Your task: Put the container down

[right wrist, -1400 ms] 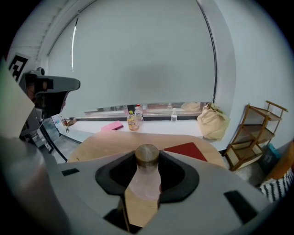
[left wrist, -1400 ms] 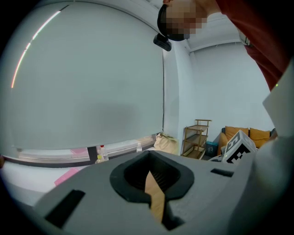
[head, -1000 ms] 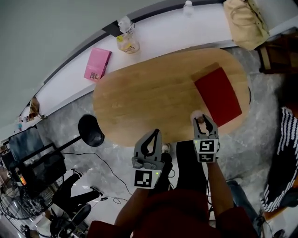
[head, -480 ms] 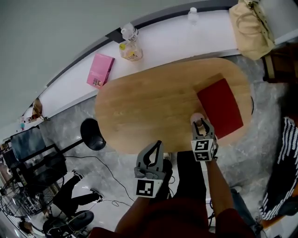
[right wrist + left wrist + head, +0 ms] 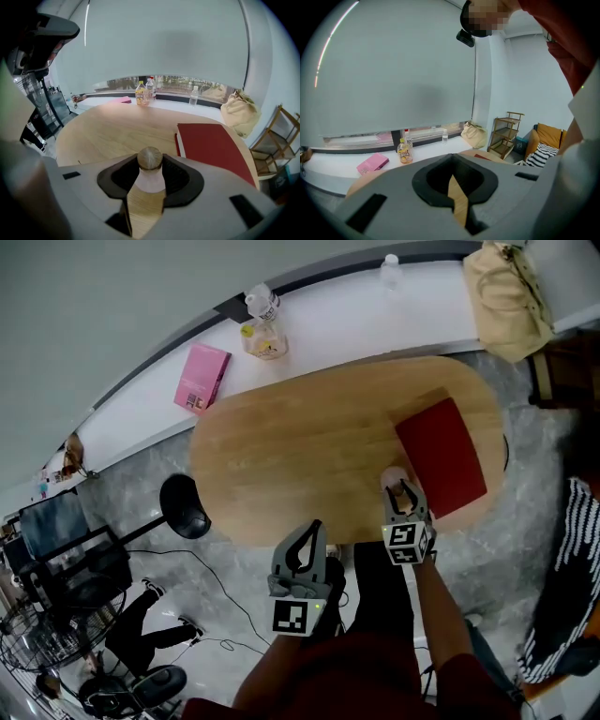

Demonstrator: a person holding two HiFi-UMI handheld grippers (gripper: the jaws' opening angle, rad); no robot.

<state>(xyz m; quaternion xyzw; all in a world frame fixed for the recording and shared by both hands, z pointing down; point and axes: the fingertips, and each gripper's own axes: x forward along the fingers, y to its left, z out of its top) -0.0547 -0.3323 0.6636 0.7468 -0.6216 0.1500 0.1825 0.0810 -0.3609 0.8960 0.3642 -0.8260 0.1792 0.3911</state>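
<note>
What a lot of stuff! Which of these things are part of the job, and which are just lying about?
Part of the job: the container, gripped in the right claw; the wooden table below it.

Just lying about: red book, pink box, yellow drink bottle, water bottle, beige bag; also the left claw, shut and empty.

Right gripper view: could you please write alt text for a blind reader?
The right gripper holds a small pale container with a brown lid between its fingers, over a wooden table. A red book lies to its right.
</note>
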